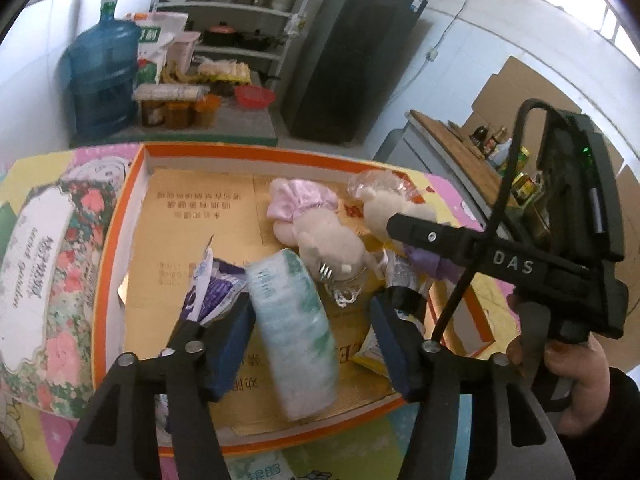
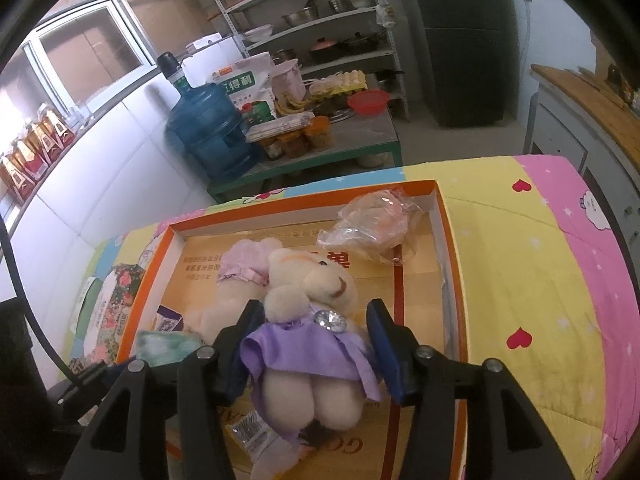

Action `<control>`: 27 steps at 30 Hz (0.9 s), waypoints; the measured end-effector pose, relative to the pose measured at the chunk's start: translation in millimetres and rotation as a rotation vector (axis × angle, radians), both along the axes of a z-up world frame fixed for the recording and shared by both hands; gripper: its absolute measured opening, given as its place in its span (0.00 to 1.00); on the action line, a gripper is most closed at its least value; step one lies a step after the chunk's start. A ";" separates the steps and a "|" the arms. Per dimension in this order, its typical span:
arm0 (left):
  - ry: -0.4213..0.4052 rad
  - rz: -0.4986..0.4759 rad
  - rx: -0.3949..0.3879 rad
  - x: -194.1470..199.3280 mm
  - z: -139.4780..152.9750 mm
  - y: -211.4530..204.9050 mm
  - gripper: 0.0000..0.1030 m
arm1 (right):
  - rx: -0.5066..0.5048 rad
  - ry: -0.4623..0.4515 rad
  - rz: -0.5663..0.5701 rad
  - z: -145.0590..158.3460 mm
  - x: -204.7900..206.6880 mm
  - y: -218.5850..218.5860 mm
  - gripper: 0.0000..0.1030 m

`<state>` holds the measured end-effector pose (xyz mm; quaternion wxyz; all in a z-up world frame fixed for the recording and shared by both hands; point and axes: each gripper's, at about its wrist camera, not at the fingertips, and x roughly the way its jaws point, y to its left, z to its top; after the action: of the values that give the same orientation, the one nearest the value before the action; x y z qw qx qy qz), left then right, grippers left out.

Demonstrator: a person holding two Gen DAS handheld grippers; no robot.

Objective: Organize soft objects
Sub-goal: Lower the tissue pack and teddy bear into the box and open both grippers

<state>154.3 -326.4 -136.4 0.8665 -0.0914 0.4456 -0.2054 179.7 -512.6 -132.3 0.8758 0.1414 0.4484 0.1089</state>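
Both grippers gape: left gripper [image 1: 312, 320] around tissue pack [image 1: 294, 332]; right gripper [image 2: 316, 344] around purple-dressed bear [image 2: 310, 316]

right gripper [image 1: 404, 228]: "das" on its arm | flour sack [image 2: 250, 84] on the low table: "五得利" | box [image 2: 348, 446] floor, near edge: "go…" partly hidden | other box print upside down, unreadable

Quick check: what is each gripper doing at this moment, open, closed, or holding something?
Left gripper: open, fingers either side of the tissue pack, not clamped.
Right gripper: open, fingers around the purple-dressed teddy bear, not squeezing.
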 end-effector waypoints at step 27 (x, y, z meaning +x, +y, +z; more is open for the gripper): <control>-0.112 -0.019 -0.007 -32.8 40.7 31.7 0.66 | -0.020 -0.096 -0.094 47.0 -40.0 7.7 0.52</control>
<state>121.4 -294.7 -95.7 0.8879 -0.0783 0.3964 -0.2199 139.7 -505.0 -85.4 0.9018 0.1481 0.4000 0.0697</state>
